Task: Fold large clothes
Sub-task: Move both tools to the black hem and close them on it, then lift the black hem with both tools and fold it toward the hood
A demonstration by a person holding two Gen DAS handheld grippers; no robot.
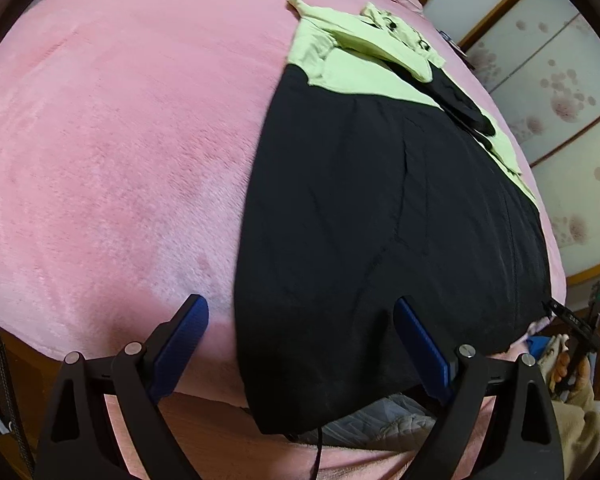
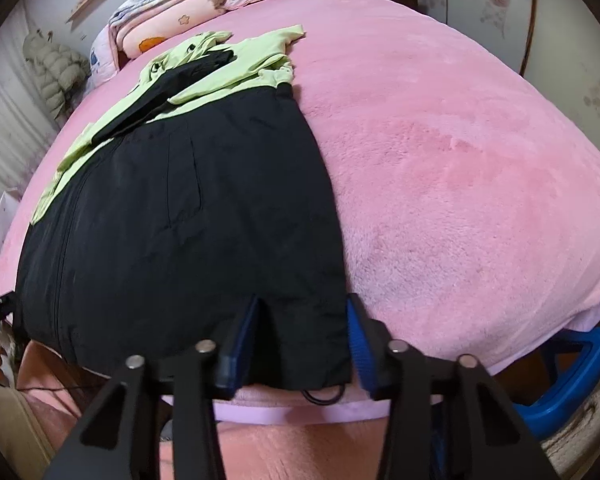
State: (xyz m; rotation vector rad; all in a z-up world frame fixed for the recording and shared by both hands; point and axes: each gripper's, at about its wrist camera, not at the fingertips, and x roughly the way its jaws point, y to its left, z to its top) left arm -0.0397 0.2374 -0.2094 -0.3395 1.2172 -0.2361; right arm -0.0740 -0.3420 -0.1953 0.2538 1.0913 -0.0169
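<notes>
Black-and-lime jacket [image 1: 380,208], one, of thin shiny cloth, spread flat on pink plush bed cover [image 1: 112,152], hem hanging over near edge of bed, lime yoke and hood toward headboard. One black sleeve [image 1: 458,102] folded across lime upper part. One drawstring loop [image 2: 324,394] dangling below hem at right corner.

Two hand-held grippers, each with two blue-padded fingers. Left gripper [image 1: 300,344] wide apart, astride left hem edge: one pad [image 1: 184,332] over bare pink cover, other pad [image 1: 418,344] over black cloth, neither pressing. Right gripper [image 2: 300,340] partly closed around right hem corner, a tuck of black cloth standing between its pads; left pad [image 2: 240,340] against the cloth, right pad [image 2: 358,344] at the hem's outer edge; firm clamp not certain. Right gripper also glimpsed at far right in left wrist view, held by one hand [image 1: 572,368].

Elsewhere: one stack of folded patterned quilts [image 2: 168,12] at head of bed, one grey puffer coat [image 2: 52,68] hanging by wall, one blue plastic stool [image 2: 572,380] beside bed's near right corner.
</notes>
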